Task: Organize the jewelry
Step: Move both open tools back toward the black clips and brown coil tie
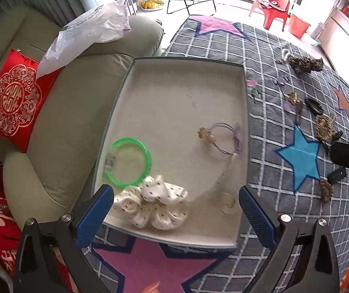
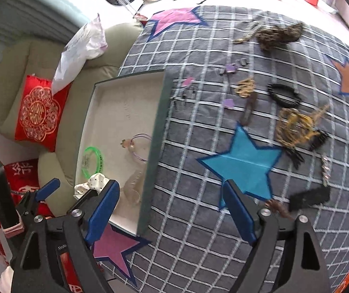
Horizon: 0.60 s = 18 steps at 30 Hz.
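A shallow white box [image 1: 174, 80] lies on a grey checked cloth [image 1: 272, 44]. In it are a green bangle [image 1: 128, 161], a white dotted scrunchie [image 1: 153, 201], a purple hair tie with a flower [image 1: 223, 138] and a clear ring-like piece [image 1: 227, 201]. My left gripper [image 1: 175, 208] is open and empty, above the scrunchie at the box's near end. My right gripper [image 2: 172, 210] is open and empty over the cloth, right of the box [image 2: 125, 102]. Loose pieces lie on the cloth: a leopard scrunchie [image 2: 279, 35], a black hair tie [image 2: 283, 94], a gold tangle [image 2: 294, 127], a black clip [image 2: 310, 197].
A beige sofa [image 1: 59, 112] with a red cushion [image 1: 13, 102] and a plastic bag [image 1: 89, 31] stands left of the box. Coloured stars are sewn on the cloth, a blue one [image 2: 242, 163] near my right gripper. Red chair [image 1: 273, 9] far back.
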Tool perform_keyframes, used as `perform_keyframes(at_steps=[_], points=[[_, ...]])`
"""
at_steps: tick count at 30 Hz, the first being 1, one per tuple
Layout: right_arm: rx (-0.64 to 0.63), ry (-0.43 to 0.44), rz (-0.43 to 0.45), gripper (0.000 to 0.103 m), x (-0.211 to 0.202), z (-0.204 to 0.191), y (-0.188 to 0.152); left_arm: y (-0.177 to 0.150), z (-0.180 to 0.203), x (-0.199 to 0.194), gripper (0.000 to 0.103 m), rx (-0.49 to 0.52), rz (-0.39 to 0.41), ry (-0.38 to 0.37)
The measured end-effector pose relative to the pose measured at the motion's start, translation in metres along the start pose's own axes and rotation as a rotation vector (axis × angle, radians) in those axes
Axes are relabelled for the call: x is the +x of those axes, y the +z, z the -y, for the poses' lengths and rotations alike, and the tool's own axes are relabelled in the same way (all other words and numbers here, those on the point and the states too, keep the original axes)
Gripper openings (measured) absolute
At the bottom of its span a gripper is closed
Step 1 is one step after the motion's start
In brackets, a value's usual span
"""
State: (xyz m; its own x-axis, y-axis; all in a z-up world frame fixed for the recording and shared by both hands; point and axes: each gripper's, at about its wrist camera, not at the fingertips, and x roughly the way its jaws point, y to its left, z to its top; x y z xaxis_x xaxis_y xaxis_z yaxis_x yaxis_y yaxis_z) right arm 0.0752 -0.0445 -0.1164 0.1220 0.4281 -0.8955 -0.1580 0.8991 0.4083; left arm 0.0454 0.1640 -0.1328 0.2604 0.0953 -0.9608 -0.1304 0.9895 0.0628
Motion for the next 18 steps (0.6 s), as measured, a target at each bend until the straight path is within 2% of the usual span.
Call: perform_keyframes(at_steps=[1,6,12,18], points=[[0.010,-0.006,0.010,0.103,-0.006,0.006,-0.004,-0.002,0.004,-0.001,0.103,0.008,-0.004,0.005],[0.052,-0.011,0.029,0.103,-0.025,0.033,-0.019,-0.011,0.026,-0.009,0.103,0.063,-0.004,0.032],[0.144,-0.035,0.009,0.103,-0.036,0.081,-0.046,-0.017,0.056,-0.014,0.103,0.122,-0.021,0.045],[0.238,-0.088,-0.017,0.103,-0.042,0.131,-0.077,-0.018,0.090,-0.016,0.103,0.190,-0.038,0.007]])
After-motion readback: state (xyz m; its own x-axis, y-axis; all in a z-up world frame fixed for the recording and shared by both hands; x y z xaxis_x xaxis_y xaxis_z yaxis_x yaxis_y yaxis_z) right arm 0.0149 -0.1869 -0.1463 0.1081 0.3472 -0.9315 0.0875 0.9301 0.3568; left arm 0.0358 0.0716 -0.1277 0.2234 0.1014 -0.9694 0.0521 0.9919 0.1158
